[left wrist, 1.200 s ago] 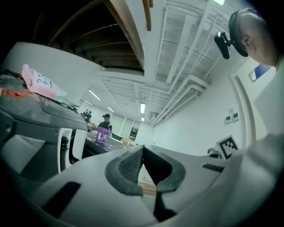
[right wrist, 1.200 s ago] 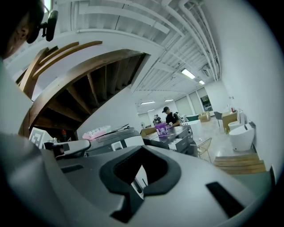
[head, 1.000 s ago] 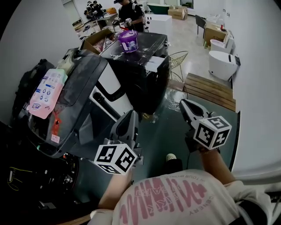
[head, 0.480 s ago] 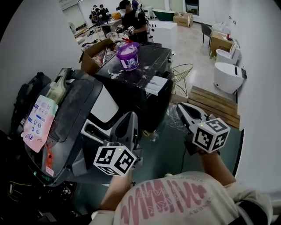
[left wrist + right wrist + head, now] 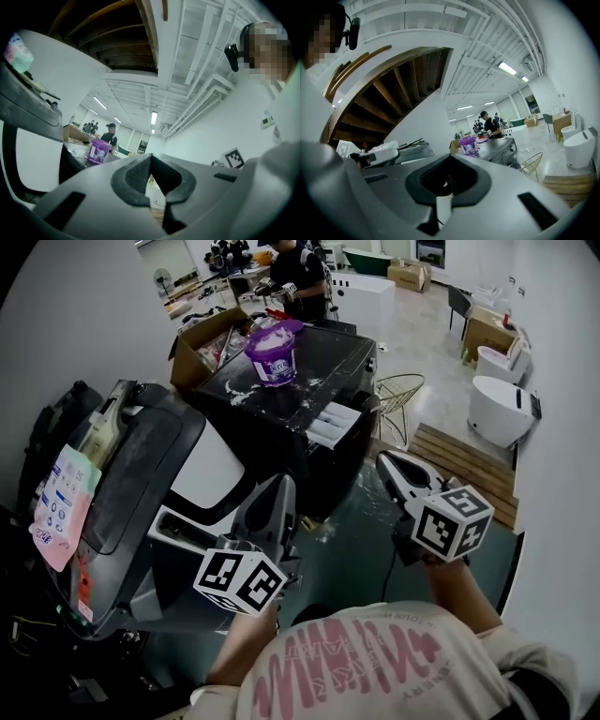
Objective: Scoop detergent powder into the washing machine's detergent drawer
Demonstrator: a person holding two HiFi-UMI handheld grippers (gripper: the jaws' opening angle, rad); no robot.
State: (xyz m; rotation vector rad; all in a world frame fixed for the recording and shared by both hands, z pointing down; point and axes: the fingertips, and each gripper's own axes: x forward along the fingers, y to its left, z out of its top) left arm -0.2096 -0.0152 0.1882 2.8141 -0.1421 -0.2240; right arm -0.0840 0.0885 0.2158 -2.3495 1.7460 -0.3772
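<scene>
A purple detergent tub (image 5: 272,351) stands on top of the black washing machine (image 5: 337,352), with white powder spilled around it. A white piece that looks like the detergent drawer (image 5: 330,424) sticks out at the machine's front upper edge. My left gripper (image 5: 284,486) is shut and empty, held well short of the machine. My right gripper (image 5: 386,461) is likewise shut and empty, just right of the machine's front corner. The tub (image 5: 98,151) shows small and far in the left gripper view, beyond the left gripper (image 5: 151,168). In the right gripper view the tub (image 5: 468,144) lies beyond the right gripper (image 5: 450,180).
A second grey machine with a white door (image 5: 211,470) leans at the left, a detergent pouch (image 5: 58,504) on it. A cardboard box (image 5: 202,334) sits behind. A wire frame (image 5: 405,395), a wooden pallet (image 5: 459,460) and white tubs (image 5: 502,409) stand right. A person (image 5: 300,282) works at the back.
The head view has tilted up and closed in a little, so the machines and tub sit lower in frame. Both grippers stay shut at about the same height.
</scene>
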